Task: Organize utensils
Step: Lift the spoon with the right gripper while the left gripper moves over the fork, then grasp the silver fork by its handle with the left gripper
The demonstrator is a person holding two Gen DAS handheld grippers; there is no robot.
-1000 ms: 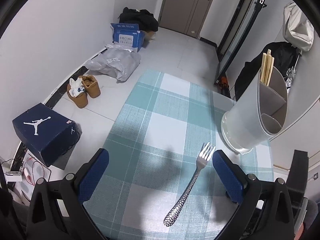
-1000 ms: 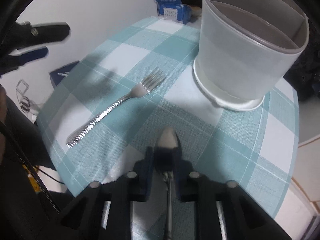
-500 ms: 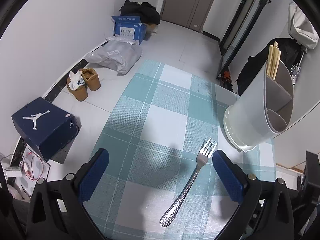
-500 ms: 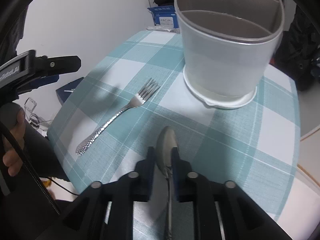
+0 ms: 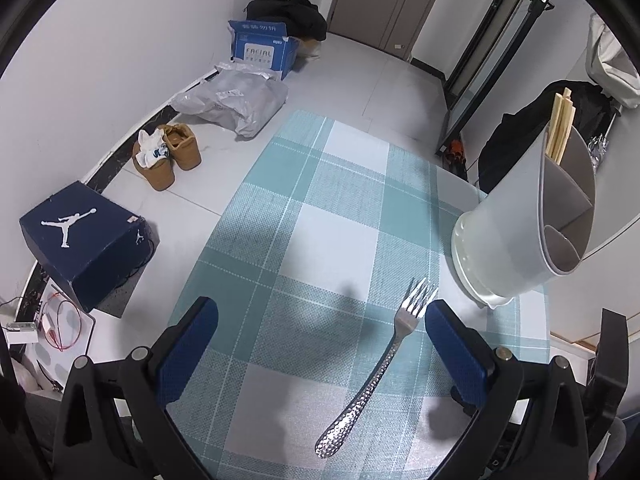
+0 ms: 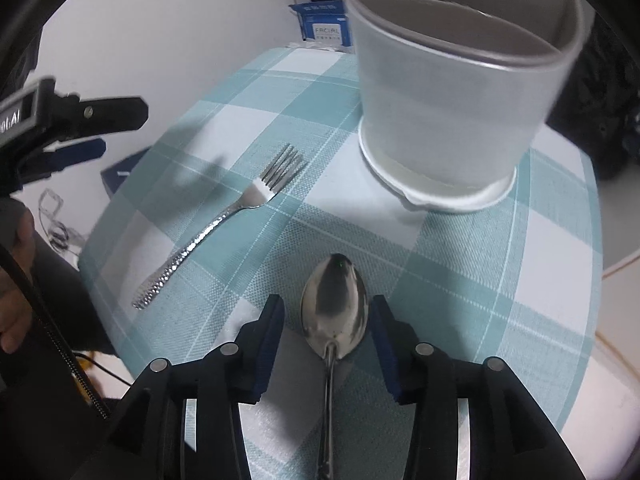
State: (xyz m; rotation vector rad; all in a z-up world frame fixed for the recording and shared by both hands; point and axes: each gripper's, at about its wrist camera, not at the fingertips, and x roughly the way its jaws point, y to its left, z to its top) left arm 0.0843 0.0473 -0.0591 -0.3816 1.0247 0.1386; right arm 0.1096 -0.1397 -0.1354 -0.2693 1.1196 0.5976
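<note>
A steel spoon (image 6: 335,308) lies bowl-up on the checked tablecloth (image 6: 460,280) between the fingers of my right gripper (image 6: 328,316), whose jaws are opening; the pads stand clear of the spoon on both sides. A steel fork (image 6: 224,220) with a hammered handle lies to its left, tines toward the white divided utensil holder (image 6: 460,112). In the left wrist view my left gripper (image 5: 320,332) hovers open above the cloth, with the fork (image 5: 384,364) near its right finger. The holder (image 5: 520,232) stands at the right with wooden chopsticks (image 5: 560,128) in its far compartment.
The left gripper (image 6: 68,128) and a hand (image 6: 16,308) show at the left of the right wrist view. On the floor lie a dark blue shoebox (image 5: 84,240), brown shoes (image 5: 168,156), a grey plastic bag (image 5: 236,100) and a blue carton (image 5: 260,48).
My right gripper's jaws have spread apart and let go of the spoon, which now lies flat on the cloth. The left gripper has stayed open over the fork.
</note>
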